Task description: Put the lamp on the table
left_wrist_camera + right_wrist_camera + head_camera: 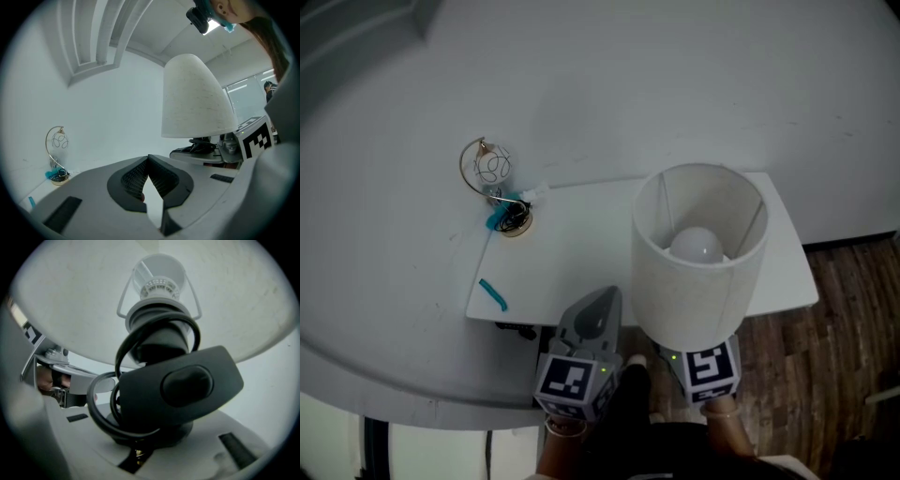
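A person holds two grippers at the front edge of a small white table (572, 244) that stands against a white wall (675, 84). The right gripper (136, 456) has its jaws clamped on the black lower part of the lamp (698, 272) and holds it upright. The lamp's black cord (101, 416) is looped round the stem, and an inline switch (185, 385) hangs in front. Seen from above, the white drum shade, with the bulb (696, 246) inside, covers the table's right front part. Whether the base touches the tabletop cannot be seen. The left gripper (600, 302) is just beside the lamp, its jaws closed tip to tip with nothing between them. A gold wire ornament (492, 178) stands at the table's far left corner, and a teal strip (493, 293) lies near the left front edge. Dark wooden floor (844, 309) shows at the right.
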Motion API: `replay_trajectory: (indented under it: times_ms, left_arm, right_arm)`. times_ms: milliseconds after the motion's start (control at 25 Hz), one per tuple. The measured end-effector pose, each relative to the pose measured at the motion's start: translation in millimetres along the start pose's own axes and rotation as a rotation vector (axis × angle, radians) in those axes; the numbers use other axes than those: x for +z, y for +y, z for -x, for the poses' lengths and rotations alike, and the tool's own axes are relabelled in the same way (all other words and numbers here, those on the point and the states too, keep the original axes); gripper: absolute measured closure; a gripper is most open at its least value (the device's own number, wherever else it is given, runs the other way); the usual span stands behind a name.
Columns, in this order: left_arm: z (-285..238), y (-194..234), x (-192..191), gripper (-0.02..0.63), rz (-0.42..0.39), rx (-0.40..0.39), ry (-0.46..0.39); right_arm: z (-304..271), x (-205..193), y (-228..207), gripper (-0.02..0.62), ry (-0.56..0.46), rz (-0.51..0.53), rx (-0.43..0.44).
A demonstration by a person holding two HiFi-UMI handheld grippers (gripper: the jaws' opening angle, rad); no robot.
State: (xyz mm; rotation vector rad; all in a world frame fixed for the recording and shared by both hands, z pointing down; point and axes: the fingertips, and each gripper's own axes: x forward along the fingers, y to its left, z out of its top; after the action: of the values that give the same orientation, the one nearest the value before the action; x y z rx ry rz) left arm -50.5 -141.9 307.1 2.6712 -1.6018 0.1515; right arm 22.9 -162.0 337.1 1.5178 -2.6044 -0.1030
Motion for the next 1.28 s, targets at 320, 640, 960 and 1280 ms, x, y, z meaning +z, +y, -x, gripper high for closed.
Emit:
replay_trajectory:
  times_ms: [320, 640, 960, 1280]
  left_arm:
    - [-16.1, 24.2, -9.3, 0.612, 0.013, -0.007, 0.012]
    - [-34.8, 52.2, -23.5, 0.612, 0.052, 0.004, 0.028]
    - [-56.1, 65.0, -33.1, 0.612, 0.063, -0.005, 0.045]
    - [-78.7, 77.9, -40.0, 0.612, 0.073, -0.008, 0.058]
  right_arm:
    - [-22.5, -12.4, -1.8, 0.575, 0.069, -0.031, -0.015]
    - [-44.7, -21.8, -4.2, 0.575, 0.085, -0.014, -0.022]
    - [-69.5, -30.7, -13.0, 0.575, 0.074, 0.016, -0.020]
    - [-89.4, -50.0, -21.7, 0.575, 0.127, -0.013, -0.022]
